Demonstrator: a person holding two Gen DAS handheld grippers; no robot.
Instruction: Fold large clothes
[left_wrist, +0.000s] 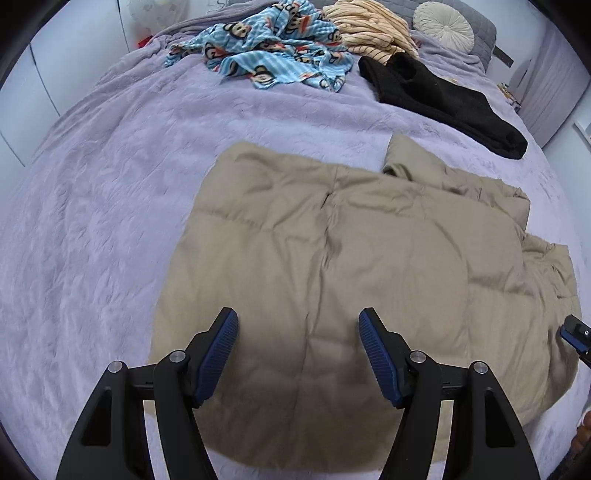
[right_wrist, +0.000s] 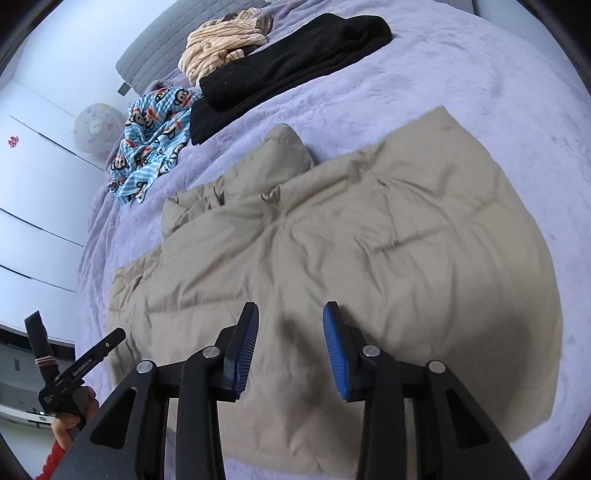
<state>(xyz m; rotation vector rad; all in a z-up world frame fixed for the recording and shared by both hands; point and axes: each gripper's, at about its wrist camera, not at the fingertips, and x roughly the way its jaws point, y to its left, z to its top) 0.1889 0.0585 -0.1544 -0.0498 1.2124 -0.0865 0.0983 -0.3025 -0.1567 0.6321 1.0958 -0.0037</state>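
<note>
A beige quilted puffer garment (left_wrist: 332, 258) lies folded and fairly flat on the lilac bed cover (left_wrist: 110, 184); in the right wrist view the same garment (right_wrist: 351, 240) fills the middle. My left gripper (left_wrist: 298, 325) hovers above its near edge, open, with nothing between the blue pads. My right gripper (right_wrist: 291, 321) also hangs over the garment, its jaws apart and empty. The tip of the right gripper (left_wrist: 574, 334) shows at the right edge of the left wrist view. The left gripper (right_wrist: 74, 373), held by a hand, shows at the lower left of the right wrist view.
At the far side of the bed lie a blue monkey-print garment (left_wrist: 273, 51), a cream striped garment (left_wrist: 369, 29) and a black garment (left_wrist: 443, 103). A round cream cushion (left_wrist: 443, 27) rests by the grey headboard (right_wrist: 162, 44). White wardrobe doors (right_wrist: 37, 184) stand beside the bed.
</note>
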